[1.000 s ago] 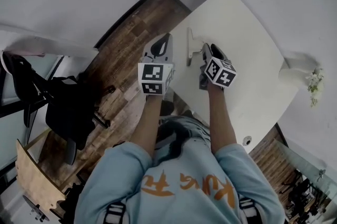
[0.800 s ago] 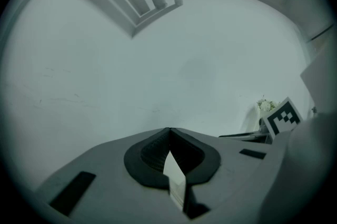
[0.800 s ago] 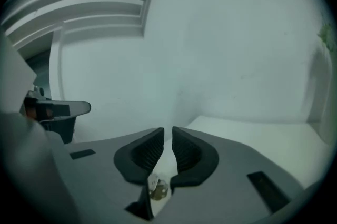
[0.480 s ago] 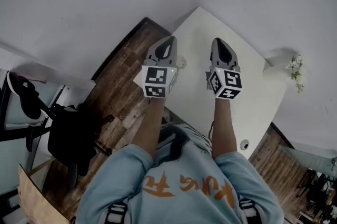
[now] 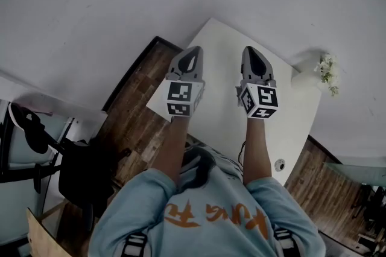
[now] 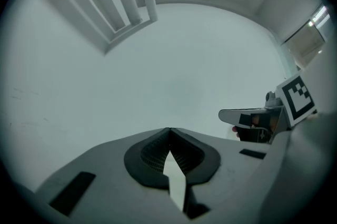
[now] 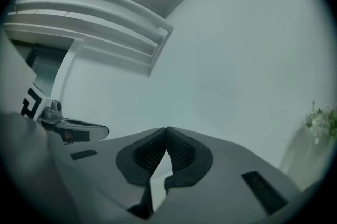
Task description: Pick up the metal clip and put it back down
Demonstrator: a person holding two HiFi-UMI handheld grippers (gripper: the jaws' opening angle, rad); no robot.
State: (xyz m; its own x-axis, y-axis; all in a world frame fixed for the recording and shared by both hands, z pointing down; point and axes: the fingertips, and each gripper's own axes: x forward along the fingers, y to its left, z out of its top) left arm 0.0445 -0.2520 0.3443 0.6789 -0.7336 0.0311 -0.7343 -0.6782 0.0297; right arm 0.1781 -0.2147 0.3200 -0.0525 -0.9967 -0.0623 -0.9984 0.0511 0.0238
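Observation:
The metal clip shows in no view at this moment. My left gripper (image 5: 192, 55) and right gripper (image 5: 254, 55) are held up side by side over the near end of the white table (image 5: 289, 123). In the left gripper view the left gripper (image 6: 169, 131) has its dark ribbed pads touching at the tips, with nothing between them. The right gripper (image 7: 167, 130) is shut the same way and holds nothing. Both point at a bare white wall. Each one shows at the edge of the other's view: the right gripper (image 6: 247, 118) and the left gripper (image 7: 73, 128).
A small vase of white flowers (image 5: 327, 69) stands at the table's far right corner, and the flowers (image 7: 321, 123) also show in the right gripper view. A small round object (image 5: 279, 163) lies near the table's front edge. Wooden floor (image 5: 132, 111) and a dark chair (image 5: 84, 171) are at the left.
Both grippers have risen from the tabletop and now point at the wall. The metal clip that lay on the table beside the right gripper a second ago is out of view.

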